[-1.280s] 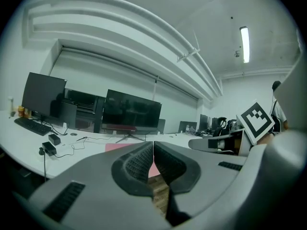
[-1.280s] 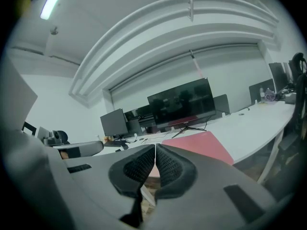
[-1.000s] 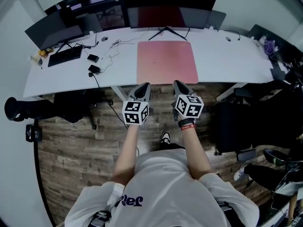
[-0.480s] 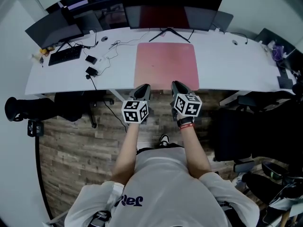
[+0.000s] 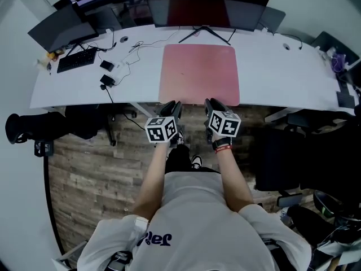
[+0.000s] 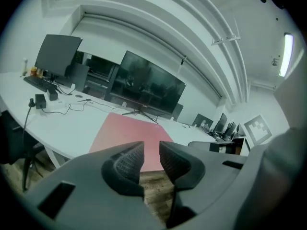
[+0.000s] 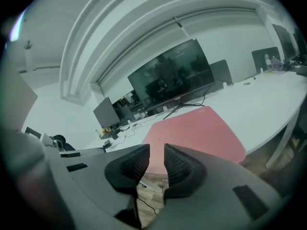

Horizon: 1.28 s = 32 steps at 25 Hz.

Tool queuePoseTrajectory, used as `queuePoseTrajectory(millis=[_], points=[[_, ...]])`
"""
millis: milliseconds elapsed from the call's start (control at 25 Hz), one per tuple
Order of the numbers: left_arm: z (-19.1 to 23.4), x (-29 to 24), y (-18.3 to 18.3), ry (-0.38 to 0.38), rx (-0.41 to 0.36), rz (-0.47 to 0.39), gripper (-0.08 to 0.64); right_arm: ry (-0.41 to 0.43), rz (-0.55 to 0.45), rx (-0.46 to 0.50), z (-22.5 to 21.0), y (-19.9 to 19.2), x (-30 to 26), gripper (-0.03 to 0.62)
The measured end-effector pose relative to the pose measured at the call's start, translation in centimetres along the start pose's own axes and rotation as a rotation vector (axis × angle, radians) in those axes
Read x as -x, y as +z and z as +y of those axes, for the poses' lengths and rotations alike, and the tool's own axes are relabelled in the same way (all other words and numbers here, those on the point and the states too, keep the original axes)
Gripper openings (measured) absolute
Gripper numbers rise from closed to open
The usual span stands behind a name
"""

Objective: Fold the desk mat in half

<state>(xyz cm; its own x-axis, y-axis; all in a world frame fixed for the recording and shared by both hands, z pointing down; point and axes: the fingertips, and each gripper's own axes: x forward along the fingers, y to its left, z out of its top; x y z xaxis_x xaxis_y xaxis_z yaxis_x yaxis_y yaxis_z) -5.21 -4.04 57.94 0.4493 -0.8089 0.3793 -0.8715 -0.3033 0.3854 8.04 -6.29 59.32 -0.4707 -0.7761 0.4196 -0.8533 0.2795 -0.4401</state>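
Note:
A pink desk mat [image 5: 198,75] lies flat on the white desk [image 5: 276,72], its near edge at the desk's front edge. My left gripper [image 5: 175,107] hangs just short of the mat's near left corner, over the floor. My right gripper [image 5: 209,104] hangs just short of the near right part. Both sets of jaws have just been opening and stand a little apart with nothing between them. The mat [image 6: 128,134] lies ahead of the left gripper [image 6: 151,151] in the left gripper view. In the right gripper view the mat [image 7: 196,128] lies ahead of the right gripper [image 7: 157,153].
A wide dark monitor [image 5: 203,10] stands behind the mat on a splayed stand. A second monitor [image 5: 56,30], a keyboard [image 5: 76,61] and power adapters with cables [image 5: 107,79] sit at the desk's left. Dark chairs [image 5: 293,145] stand at the right, over wooden floor [image 5: 96,174].
Both grippers have sunk and moved toward the desk's front edge, close to the mat's near edge. Both pairs of jaws have gone from shut to slightly apart.

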Motion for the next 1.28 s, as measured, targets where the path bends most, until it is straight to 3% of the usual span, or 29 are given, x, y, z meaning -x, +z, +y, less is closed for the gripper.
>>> queuePoseTrajectory(millis=[320, 560, 1000, 1280], points=[[2.0, -3.9, -4.1, 0.000, 0.104, 0.097, 0.187, -0.045, 0.049, -0.087, -3.5, -2.9, -3.0, 0.133], [3.8, -5.4, -6.5, 0.002, 0.195, 0.164, 0.225, -0.147, 0.140, -0.186, -6.2, -6.6, -4.7, 0.181], [6.7, -8.6, -9.6, -0.003, 0.489, 0.216, 0.236, -0.129, 0.105, -0.530, -8.1, -9.9, -7.5, 0.181], [8.3, -10.3, -10.5, -0.034, 0.693, 0.183, 0.236, -0.103, 0.043, -0.721, -9.1, -10.5, -9.1, 0.181]])
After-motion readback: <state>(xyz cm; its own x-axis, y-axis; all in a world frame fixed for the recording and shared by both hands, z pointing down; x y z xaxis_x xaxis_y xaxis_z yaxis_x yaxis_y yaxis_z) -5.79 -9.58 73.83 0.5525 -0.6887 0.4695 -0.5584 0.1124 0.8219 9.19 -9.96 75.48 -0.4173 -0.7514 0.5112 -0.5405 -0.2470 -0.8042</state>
